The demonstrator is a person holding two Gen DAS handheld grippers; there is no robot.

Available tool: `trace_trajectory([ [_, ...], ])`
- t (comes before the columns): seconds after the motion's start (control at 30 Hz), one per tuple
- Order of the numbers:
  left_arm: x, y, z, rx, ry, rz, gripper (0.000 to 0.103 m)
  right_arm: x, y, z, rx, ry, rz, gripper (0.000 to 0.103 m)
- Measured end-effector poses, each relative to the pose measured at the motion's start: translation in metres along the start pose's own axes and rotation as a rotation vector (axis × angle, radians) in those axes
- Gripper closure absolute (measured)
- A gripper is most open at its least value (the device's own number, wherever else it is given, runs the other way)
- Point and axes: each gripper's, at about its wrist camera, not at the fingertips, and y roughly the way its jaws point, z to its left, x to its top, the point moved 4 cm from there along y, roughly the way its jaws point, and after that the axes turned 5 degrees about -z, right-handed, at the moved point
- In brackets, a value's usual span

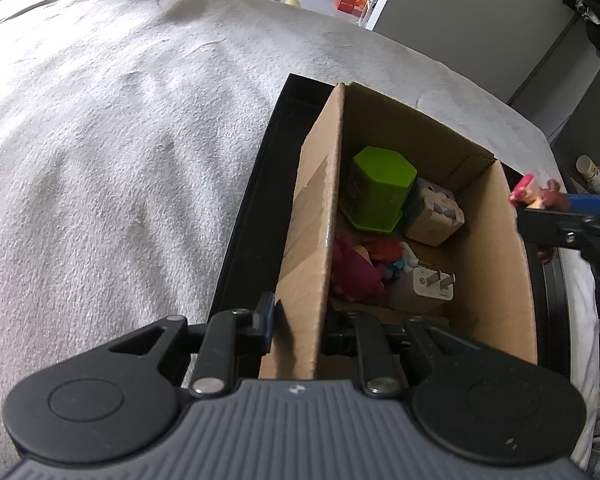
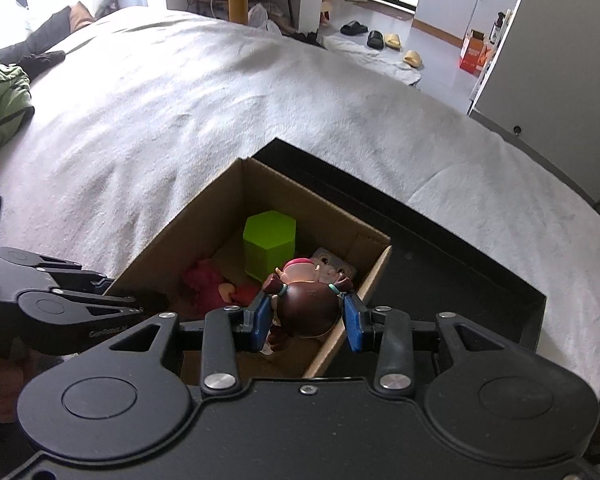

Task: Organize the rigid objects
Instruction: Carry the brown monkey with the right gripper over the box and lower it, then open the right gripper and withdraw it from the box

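Right gripper pinched the brown-haired doll figurine over the cardboard box near its right wall. Left gripper clamped the box's left wall. Risk: figurine catching the rim and falling outside.

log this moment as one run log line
left gripper: shut on cardboard box wall | right gripper: shut on doll figure, over box | in box: green hexagonal container
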Motion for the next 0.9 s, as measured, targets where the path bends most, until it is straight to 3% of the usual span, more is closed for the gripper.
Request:
trace_trajectory([
  [0.23,0.001,0.002,0.003,-0.012,-0.016,0.002,0.083,-0.005,0.01,0.007,-0.014,0.007,0.027,0.062],
  [0.67,0.004,0.003,0.002,-0.012,-0.016,0.015,0.083,-0.003,-0.021,-0.021,-0.041,0.108,-0.011,0.059],
  [0.77,0.008,0.004,-0.001,0.002,-0.018,0.038,0.083,-0.006,-0.026,-0.024,-0.022,0.134,-0.006,0.051],
  [0.9,0.009,0.0,-0.004,0.007,-0.017,0.062,0.083,-0.009,-0.034,-0.029,-0.012,0.173,-0.006,0.049],
])
